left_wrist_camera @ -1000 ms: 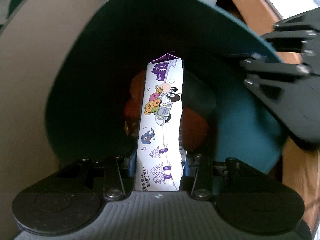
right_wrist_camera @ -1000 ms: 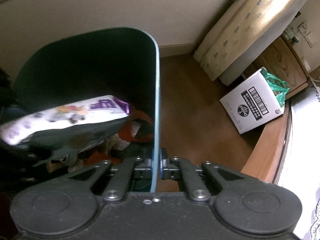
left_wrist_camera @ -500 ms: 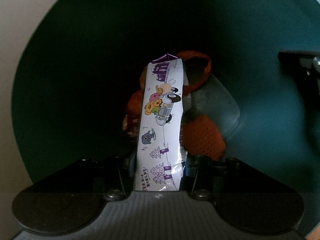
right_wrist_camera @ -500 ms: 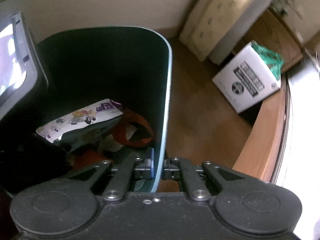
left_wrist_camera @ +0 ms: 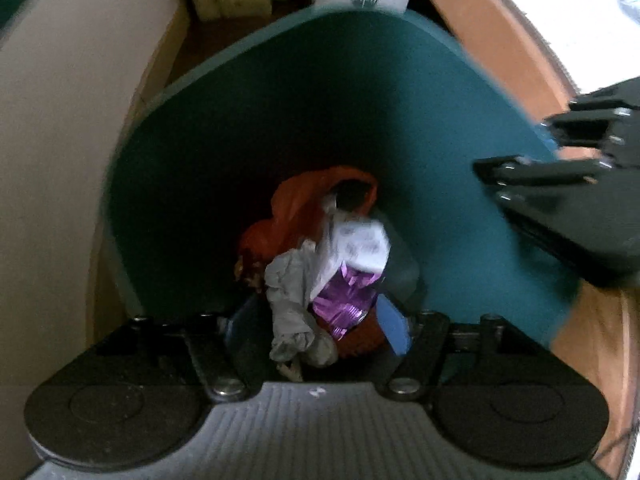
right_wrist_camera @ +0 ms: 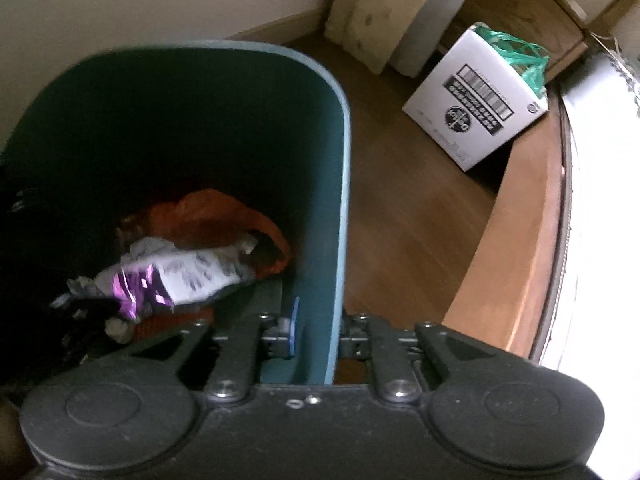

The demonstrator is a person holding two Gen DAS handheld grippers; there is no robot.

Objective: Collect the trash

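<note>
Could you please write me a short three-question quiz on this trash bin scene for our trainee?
1. True or false: the white and purple wrapper lies inside the teal bin.
2. Multiple choice: the right gripper has its fingers A) on either side of the bin's wall, B) round the white box, C) in mid-air away from everything.
3. Fill in: the left gripper is ____ and holds nothing.

Key
1. True; it rests on the orange bag.
2. A
3. open
</note>
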